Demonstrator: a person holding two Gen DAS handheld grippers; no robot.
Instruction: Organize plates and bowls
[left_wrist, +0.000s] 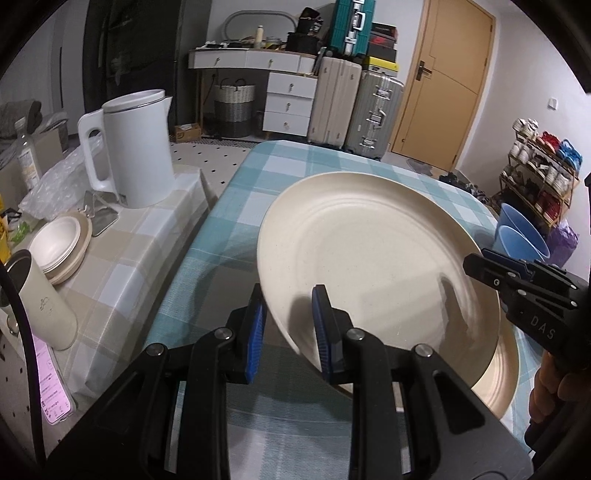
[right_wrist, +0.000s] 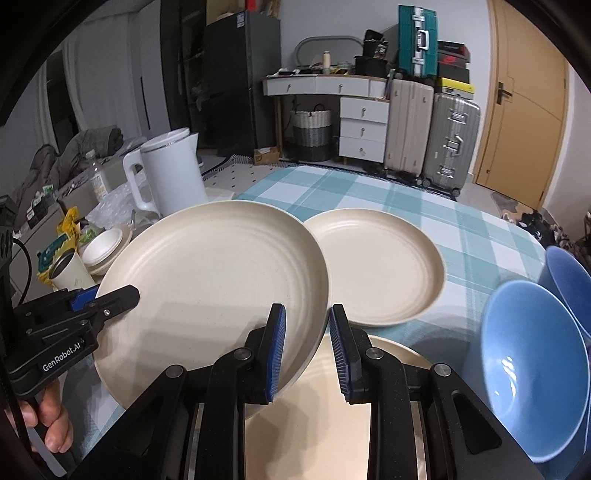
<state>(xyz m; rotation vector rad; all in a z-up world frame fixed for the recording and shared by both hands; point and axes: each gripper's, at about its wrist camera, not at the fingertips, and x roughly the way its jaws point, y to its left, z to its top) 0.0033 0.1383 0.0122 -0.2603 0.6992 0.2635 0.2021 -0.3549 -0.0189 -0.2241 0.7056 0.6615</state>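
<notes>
A large cream plate (right_wrist: 210, 280) is held off the checked table (right_wrist: 369, 192) by both grippers at once, tilted, with its rim pinched on two sides. The left gripper (left_wrist: 288, 325) has its jaws drawn close on the plate's near edge, one pad under and one pad over the rim; the right gripper (right_wrist: 306, 343) does the same on the opposite edge, its jaws narrowed around the rim. Just under the lifted plate lies another cream plate (right_wrist: 388, 369) flat on the cloth, and a third plate (right_wrist: 376, 266) sits a little farther back on the table, apart from the others. Two blue bowls (right_wrist: 535, 369) lean together at the right edge of the table. On the side table to the left, a small stack of cream bowls (left_wrist: 61, 243) rests near a white kettle (left_wrist: 136, 147). Judging by this, sorting is under way but not far along: the plates are not yet in one pile, and the blue bowls appear untouched, so stacking the plates and gathering the bowls both remain.
</notes>
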